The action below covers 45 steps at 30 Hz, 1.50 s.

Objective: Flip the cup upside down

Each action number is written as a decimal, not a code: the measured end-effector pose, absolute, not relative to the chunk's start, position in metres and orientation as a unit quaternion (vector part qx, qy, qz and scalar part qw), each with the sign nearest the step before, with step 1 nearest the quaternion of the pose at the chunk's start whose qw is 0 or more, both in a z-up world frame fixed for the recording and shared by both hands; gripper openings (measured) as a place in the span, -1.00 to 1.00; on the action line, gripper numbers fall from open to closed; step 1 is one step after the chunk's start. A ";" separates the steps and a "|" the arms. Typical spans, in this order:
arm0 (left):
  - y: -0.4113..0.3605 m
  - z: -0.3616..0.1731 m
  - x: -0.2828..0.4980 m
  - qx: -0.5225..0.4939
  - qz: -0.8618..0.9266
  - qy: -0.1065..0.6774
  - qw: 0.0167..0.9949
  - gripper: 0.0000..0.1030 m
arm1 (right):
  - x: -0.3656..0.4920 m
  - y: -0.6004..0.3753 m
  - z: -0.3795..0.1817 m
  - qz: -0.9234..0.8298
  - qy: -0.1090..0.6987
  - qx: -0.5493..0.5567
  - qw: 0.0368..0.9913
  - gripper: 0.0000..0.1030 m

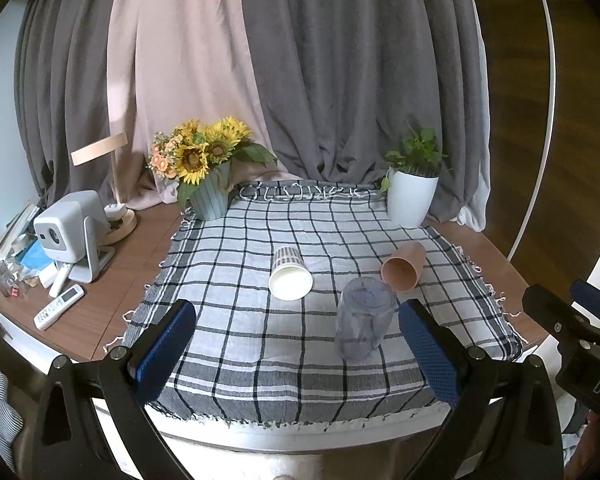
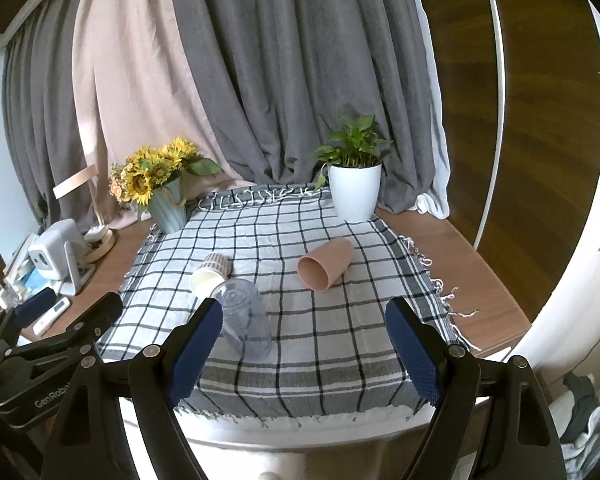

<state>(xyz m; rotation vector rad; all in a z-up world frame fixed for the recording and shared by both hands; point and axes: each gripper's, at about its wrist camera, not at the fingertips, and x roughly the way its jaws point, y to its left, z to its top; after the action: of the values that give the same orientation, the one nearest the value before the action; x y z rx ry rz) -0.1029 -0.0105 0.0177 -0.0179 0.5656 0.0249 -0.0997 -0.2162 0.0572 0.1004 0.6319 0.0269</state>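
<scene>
Three cups lie on their sides on the checked cloth. A clear plastic cup lies nearest, its base toward me; it also shows in the right wrist view. A white paper cup with a checked band lies behind it, mouth toward me, also in the right wrist view. A tan cup lies at the right, also in the right wrist view. My left gripper is open and empty near the table's front edge. My right gripper is open and empty, beside the left one.
A sunflower vase stands at the cloth's back left and a white plant pot at the back right. A small projector, a remote and clutter sit on the wooden table at the left. Curtains hang behind.
</scene>
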 end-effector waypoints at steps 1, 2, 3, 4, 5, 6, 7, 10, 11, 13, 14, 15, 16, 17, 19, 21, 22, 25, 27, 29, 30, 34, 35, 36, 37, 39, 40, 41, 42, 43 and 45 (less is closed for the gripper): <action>-0.011 0.018 -0.103 -0.009 0.012 0.279 0.960 1.00 | -0.100 -0.216 0.057 0.013 0.311 0.049 0.949 0.62; -0.011 0.018 -0.103 -0.010 0.011 0.278 0.960 1.00 | -0.100 -0.216 0.057 0.014 0.312 0.050 0.949 0.62; -0.011 0.018 -0.102 -0.010 0.012 0.278 0.960 1.00 | -0.100 -0.216 0.057 0.014 0.312 0.050 0.949 0.62; -0.012 0.018 -0.102 -0.010 0.014 0.278 0.960 1.00 | -0.100 -0.216 0.057 0.014 0.313 0.052 0.948 0.63; -0.012 0.018 -0.102 -0.010 0.015 0.278 0.961 1.00 | -0.100 -0.217 0.057 0.014 0.312 0.051 0.949 0.63; -0.012 0.018 -0.103 -0.010 0.014 0.278 0.961 1.00 | -0.100 -0.217 0.057 0.014 0.312 0.050 0.949 0.62; -0.012 0.018 -0.103 -0.010 0.012 0.278 0.960 1.00 | -0.100 -0.217 0.056 0.014 0.312 0.050 0.948 0.62; -0.012 0.018 -0.105 -0.008 0.012 0.278 0.960 1.00 | -0.100 -0.217 0.057 0.013 0.312 0.050 0.949 0.62; -0.012 0.018 -0.104 -0.007 0.012 0.279 0.960 1.00 | -0.100 -0.217 0.056 0.013 0.311 0.050 0.949 0.62; -0.011 0.019 -0.104 -0.007 0.011 0.279 0.960 1.00 | -0.102 -0.216 0.056 0.012 0.310 0.049 0.949 0.63; -0.012 0.019 -0.104 -0.007 0.012 0.279 0.960 1.00 | -0.102 -0.216 0.056 0.012 0.311 0.050 0.949 0.63; -0.011 0.019 -0.105 -0.006 0.012 0.278 0.960 1.00 | -0.102 -0.216 0.056 0.013 0.312 0.051 0.949 0.63; -0.012 0.019 -0.104 -0.006 0.012 0.279 0.960 1.00 | -0.102 -0.215 0.056 0.014 0.313 0.051 0.948 0.63; -0.012 0.019 -0.105 -0.006 0.013 0.278 0.960 1.00 | -0.102 -0.215 0.057 0.014 0.313 0.052 0.948 0.63; -0.011 0.020 -0.104 -0.006 0.012 0.279 0.960 1.00 | -0.102 -0.215 0.057 0.015 0.314 0.052 0.948 0.63; -0.011 0.020 -0.105 -0.007 0.012 0.278 0.960 1.00 | -0.103 -0.215 0.057 0.015 0.313 0.052 0.948 0.63; -0.010 0.021 -0.104 -0.007 0.011 0.279 0.960 1.00 | -0.102 -0.215 0.057 0.015 0.313 0.051 0.948 0.63; -0.010 0.020 -0.104 -0.006 0.011 0.279 0.960 1.00 | -0.102 -0.215 0.057 0.015 0.313 0.050 0.948 0.63; -0.010 0.021 -0.104 -0.006 0.011 0.279 0.960 1.00 | -0.103 -0.213 0.057 0.016 0.313 0.050 0.948 0.63; -0.010 0.021 -0.104 -0.006 0.012 0.279 0.960 1.00 | -0.103 -0.213 0.057 0.015 0.313 0.050 0.948 0.63; -0.010 0.021 -0.105 -0.006 0.011 0.278 0.960 1.00 | -0.103 -0.213 0.057 0.016 0.313 0.050 0.948 0.63; -0.010 0.022 -0.105 -0.006 0.011 0.278 0.961 1.00 | -0.105 -0.210 0.057 0.017 0.314 0.050 0.948 0.63; -0.010 0.022 -0.105 -0.006 0.012 0.278 0.961 1.00 | -0.105 -0.210 0.057 0.017 0.314 0.050 0.948 0.63; -0.011 0.022 -0.105 -0.006 0.013 0.278 0.961 1.00 | -0.105 -0.210 0.057 0.017 0.314 0.050 0.948 0.63; -0.011 0.021 -0.105 -0.006 0.012 0.278 0.961 1.00 | -0.105 -0.210 0.057 0.018 0.314 0.050 0.948 0.63; -0.010 0.022 -0.105 -0.006 0.012 0.279 0.960 1.00 | -0.106 -0.207 0.057 0.018 0.314 0.049 0.948 0.63; -0.011 0.023 -0.105 -0.006 0.011 0.278 0.960 1.00 | -0.106 -0.207 0.057 0.019 0.315 0.049 0.948 0.63; -0.010 0.023 -0.105 -0.006 0.011 0.278 0.960 1.00 | -0.106 -0.206 0.057 0.019 0.315 0.049 0.948 0.63; -0.011 0.022 -0.105 -0.006 0.012 0.278 0.960 1.00 | -0.105 -0.206 0.056 0.019 0.316 0.049 0.947 0.63; -0.011 0.022 -0.105 -0.006 0.012 0.278 0.960 1.00 | -0.105 -0.205 0.056 0.020 0.315 0.049 0.948 0.63; -0.011 0.022 -0.105 -0.005 0.012 0.278 0.960 1.00 | -0.105 -0.206 0.056 0.018 0.316 0.049 0.947 0.63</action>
<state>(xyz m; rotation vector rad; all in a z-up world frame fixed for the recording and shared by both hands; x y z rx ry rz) -0.1051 -0.0111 0.0217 -0.0104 0.5644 0.0245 -0.1052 -0.2056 0.0559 0.1002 0.6424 0.0376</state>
